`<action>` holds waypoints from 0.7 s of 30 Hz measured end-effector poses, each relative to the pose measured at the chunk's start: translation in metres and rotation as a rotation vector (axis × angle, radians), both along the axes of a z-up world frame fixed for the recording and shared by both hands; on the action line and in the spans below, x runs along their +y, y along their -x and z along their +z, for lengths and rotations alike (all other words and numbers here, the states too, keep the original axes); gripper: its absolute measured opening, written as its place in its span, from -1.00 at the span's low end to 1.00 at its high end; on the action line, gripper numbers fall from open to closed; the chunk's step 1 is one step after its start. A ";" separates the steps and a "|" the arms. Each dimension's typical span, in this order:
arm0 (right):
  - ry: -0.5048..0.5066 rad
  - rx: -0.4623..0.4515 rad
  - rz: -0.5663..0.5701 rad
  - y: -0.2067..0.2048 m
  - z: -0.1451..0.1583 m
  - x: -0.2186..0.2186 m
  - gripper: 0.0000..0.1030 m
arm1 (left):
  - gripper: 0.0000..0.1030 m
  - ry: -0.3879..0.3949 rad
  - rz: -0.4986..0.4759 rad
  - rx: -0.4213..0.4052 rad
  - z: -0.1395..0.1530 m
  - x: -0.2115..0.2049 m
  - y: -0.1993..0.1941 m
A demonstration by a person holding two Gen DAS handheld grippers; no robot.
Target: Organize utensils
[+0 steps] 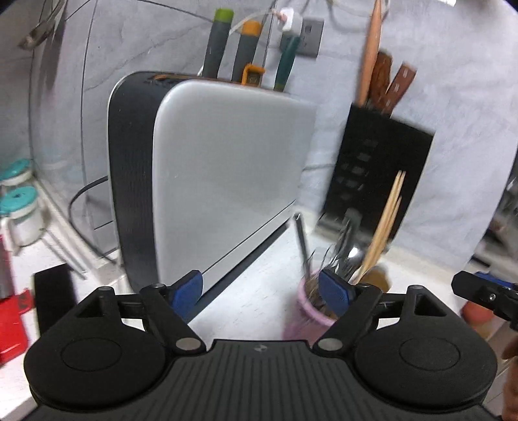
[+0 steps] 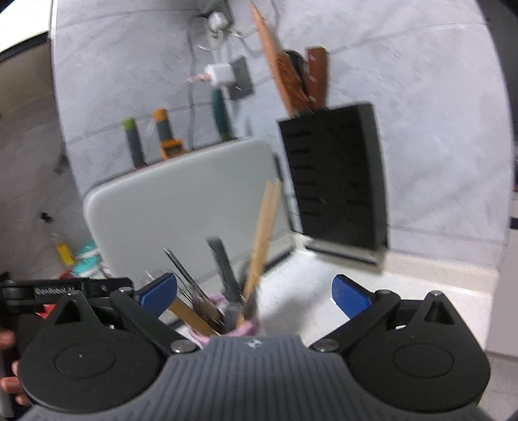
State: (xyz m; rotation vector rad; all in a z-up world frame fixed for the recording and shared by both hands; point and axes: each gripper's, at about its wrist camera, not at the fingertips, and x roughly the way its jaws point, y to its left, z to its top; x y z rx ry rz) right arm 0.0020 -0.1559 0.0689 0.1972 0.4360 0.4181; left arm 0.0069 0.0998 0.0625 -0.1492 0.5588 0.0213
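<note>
A pink cup (image 1: 302, 315) stands on the white counter, packed with metal cutlery (image 1: 343, 259) and wooden chopsticks (image 1: 387, 223). My left gripper (image 1: 262, 289) is open with nothing between its blue pads. The cup sits just behind its right fingertip (image 1: 335, 293). In the right wrist view the same pink cup (image 2: 241, 329) is close under my right gripper (image 2: 254, 293), partly hidden by its body. The chopsticks (image 2: 264, 236) and dark utensil handles (image 2: 223, 265) rise between its wide-apart pads, which touch none of them. Both views are blurred.
A grey-and-black knife holder (image 1: 223, 168) with green, orange and teal handles stands to the left. A black knife block (image 1: 382, 168) with brown handles leans at the wall. Teal-lidded jars (image 1: 19, 207) and a red object (image 1: 11, 324) lie far left. A charger (image 1: 291, 24) hangs in a socket.
</note>
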 end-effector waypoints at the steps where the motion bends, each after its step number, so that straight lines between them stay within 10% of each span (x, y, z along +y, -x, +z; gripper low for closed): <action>1: 0.017 0.003 -0.029 0.004 -0.005 0.003 0.94 | 0.85 -0.012 0.002 0.014 -0.002 -0.002 0.002; 8: 0.206 0.025 -0.187 0.030 -0.032 0.032 0.94 | 1.00 -0.087 0.028 0.051 -0.019 -0.025 0.013; 21: 0.220 0.070 -0.245 0.032 -0.042 0.026 0.94 | 1.00 -0.130 -0.037 0.055 -0.030 -0.053 0.013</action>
